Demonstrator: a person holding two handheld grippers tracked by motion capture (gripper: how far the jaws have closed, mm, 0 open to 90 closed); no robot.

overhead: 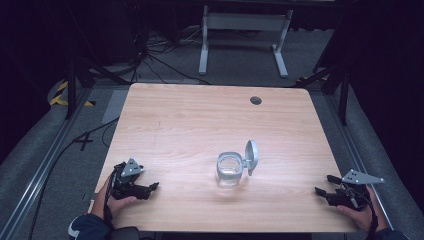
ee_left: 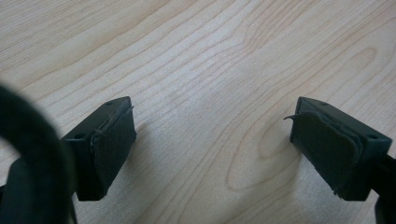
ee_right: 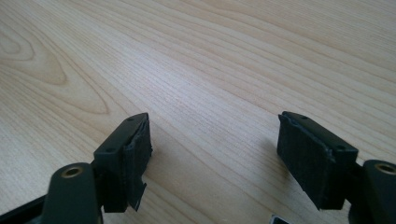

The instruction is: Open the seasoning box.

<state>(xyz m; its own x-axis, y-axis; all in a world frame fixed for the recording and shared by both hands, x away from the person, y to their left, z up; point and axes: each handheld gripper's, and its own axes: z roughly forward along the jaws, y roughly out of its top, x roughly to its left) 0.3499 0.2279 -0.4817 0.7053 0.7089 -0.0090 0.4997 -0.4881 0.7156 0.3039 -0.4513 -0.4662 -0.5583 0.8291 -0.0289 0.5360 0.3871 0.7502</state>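
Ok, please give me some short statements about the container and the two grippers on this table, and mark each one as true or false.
1. The lid of the clear container is flipped open. True.
2. The left gripper holds the container. False: its jaws stand apart with bare table between them, well away from it.
3. The right gripper has its jaws open. True.
4. The container stands at the far edge of the table. False: it stands nearer the person's side, between the two grippers.
5. Both grippers are low, near the table's near corners. True.
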